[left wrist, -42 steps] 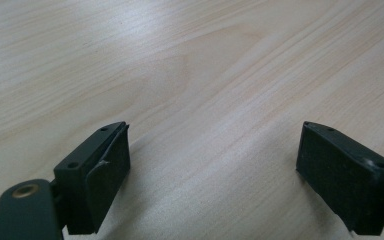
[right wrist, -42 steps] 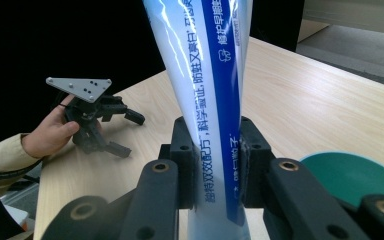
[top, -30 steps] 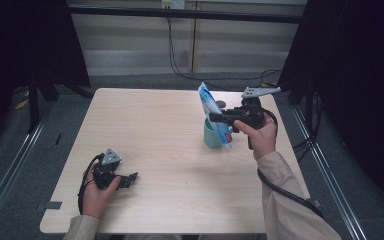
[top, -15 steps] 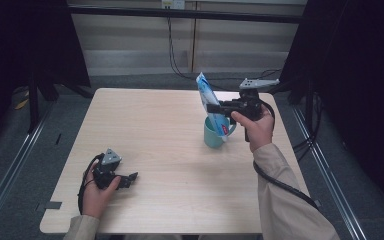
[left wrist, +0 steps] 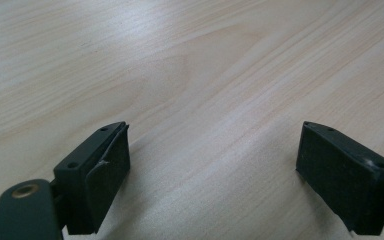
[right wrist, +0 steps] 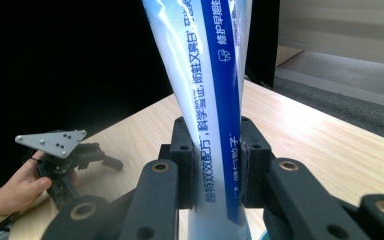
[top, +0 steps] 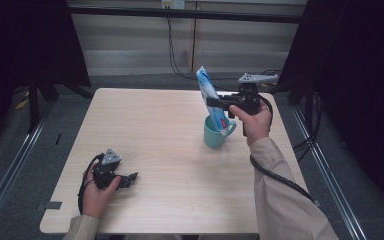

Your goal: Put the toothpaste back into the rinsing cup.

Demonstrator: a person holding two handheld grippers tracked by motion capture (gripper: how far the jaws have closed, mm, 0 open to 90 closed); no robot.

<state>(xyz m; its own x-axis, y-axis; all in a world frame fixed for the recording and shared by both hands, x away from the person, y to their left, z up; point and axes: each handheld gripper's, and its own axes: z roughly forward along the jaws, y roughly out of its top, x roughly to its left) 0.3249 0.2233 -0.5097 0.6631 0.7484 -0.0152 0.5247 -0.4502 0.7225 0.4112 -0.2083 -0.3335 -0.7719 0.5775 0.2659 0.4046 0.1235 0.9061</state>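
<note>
While seen overhead above mug, right gripper tight on toothpaste tube; left gripper agape.

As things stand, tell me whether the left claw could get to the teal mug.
Probably yes. The left claw rests open near the table's front-left, and bare wood lies between it and the teal mug. Beware: the right claw holds the toothpaste tube upright over the mug, crowding its top.
</note>
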